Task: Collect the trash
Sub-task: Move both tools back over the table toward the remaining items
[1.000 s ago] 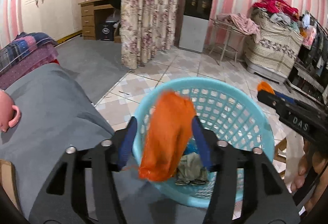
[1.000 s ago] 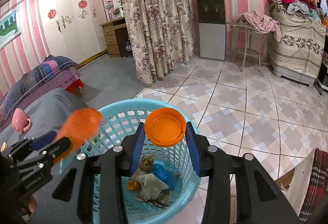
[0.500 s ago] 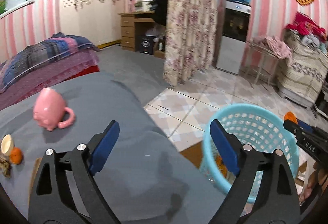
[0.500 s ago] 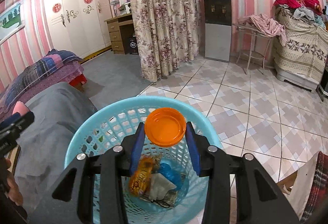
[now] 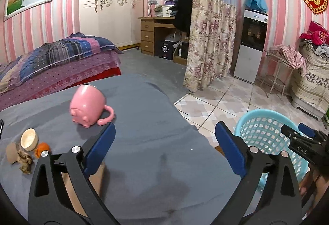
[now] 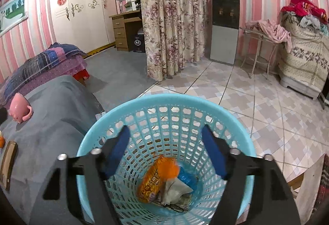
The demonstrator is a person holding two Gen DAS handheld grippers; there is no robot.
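While both grippers stand with nothing between their pads, the scene splits between a grey-covered bench (image 5: 156, 142) and a light blue basket (image 6: 127, 109) on the tiled floor beside it. Over the bench, the left gripper (image 5: 164, 148) has its blue pads spread very wide and is opening further, touching nothing; only the grey cloth shows between them. Directly above the basket's mouth, the right gripper (image 6: 165, 150) is opening too, its pads well apart and empty. Below it in the basket lie an orange snack wrapper (image 6: 151, 183), a blurred orange lid (image 6: 167, 168) over the wrapper's upper end, a blue bag (image 6: 186, 178) and pale crumpled paper (image 6: 174, 190).

Only the left wrist view shows what remains on the bench: a pink pig-shaped mug (image 5: 88, 105) lying on its side, and, near the left edge, a small pale bowl (image 5: 29, 139), a small orange piece (image 5: 42, 148), a brown cardboard scrap (image 5: 11, 153) and a crumpled brown wad (image 5: 25, 164), all close together. That view also catches the right gripper's tip at the basket's far side, with part of a hand (image 5: 306, 183) below it. Only the right wrist view looks down into the basket and shows its contents.
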